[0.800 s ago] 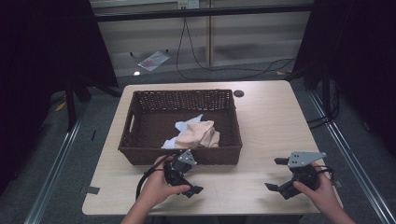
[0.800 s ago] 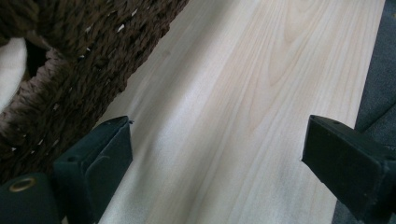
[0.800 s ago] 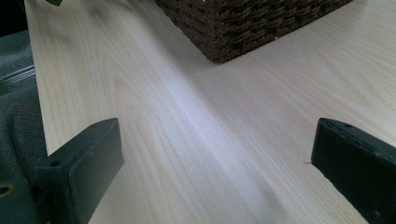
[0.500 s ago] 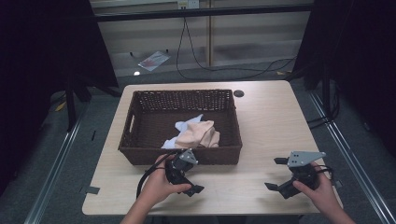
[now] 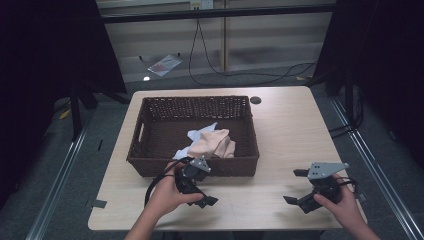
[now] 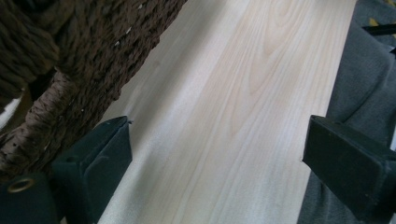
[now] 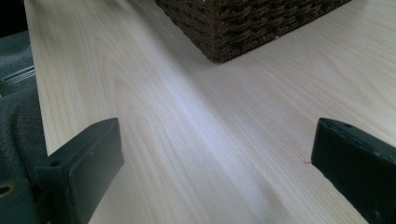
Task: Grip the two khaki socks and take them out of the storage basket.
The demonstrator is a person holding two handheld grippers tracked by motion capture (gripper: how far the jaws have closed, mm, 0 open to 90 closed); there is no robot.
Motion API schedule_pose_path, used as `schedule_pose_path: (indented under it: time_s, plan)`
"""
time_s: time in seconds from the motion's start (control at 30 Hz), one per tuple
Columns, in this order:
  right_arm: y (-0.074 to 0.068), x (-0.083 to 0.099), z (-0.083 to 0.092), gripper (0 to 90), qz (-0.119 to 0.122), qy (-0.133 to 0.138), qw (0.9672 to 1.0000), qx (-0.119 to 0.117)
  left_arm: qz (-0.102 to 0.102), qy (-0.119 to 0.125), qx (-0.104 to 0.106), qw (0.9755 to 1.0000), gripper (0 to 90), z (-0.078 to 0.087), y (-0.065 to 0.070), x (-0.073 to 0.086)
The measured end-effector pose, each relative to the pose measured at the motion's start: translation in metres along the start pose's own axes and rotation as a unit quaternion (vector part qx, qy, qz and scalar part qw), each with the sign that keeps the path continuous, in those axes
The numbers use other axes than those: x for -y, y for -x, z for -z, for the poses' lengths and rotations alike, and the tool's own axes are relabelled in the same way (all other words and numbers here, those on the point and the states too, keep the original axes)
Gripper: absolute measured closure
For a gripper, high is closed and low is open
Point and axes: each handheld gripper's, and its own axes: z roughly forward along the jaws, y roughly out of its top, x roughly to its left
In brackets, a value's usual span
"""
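Grippers [image 5: 199, 192] [image 5: 300, 189] wide open, empty

It looked like a lab or test room. A plain wooden table [image 5: 290, 130] stood on a grey floor [image 5: 60, 200] with metal rails [image 5: 55, 195]. Dark curtains [image 5: 45, 55] hung on both sides. Black cables [image 5: 215, 75] lay loose on the floor behind it.
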Motion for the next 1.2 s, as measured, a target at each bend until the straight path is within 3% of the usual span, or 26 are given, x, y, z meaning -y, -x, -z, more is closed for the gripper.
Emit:
schedule_pose_path:
  time_s: [0.27,0.33,0.57,0.7,1.2]
  plan:
    - [0.000,0.000,0.000,2.1,0.001,-0.003,1.0000,0.000,0.008,-0.006,0.007,0.9999,6.6,0.006,-0.002,-0.005]
    - [0.000,0.000,0.000,2.1,0.002,-0.002,1.0000,0.000,-0.006,-0.019,0.010,0.9998,6.6,0.010,-0.003,-0.008]
    - [0.000,0.000,0.000,2.1,0.001,-0.002,1.0000,-0.001,-0.004,-0.023,0.014,0.9996,6.6,0.022,-0.002,-0.017]
    - [0.000,0.000,-0.001,2.1,0.001,-0.002,1.0000,-0.003,-0.013,-0.034,0.017,0.9992,6.7,0.027,-0.003,-0.024]
    - [0.000,0.000,0.000,2.1,0.001,-0.001,1.0000,-0.003,-0.007,-0.029,0.019,0.9994,7.3,0.056,-0.006,-0.057]
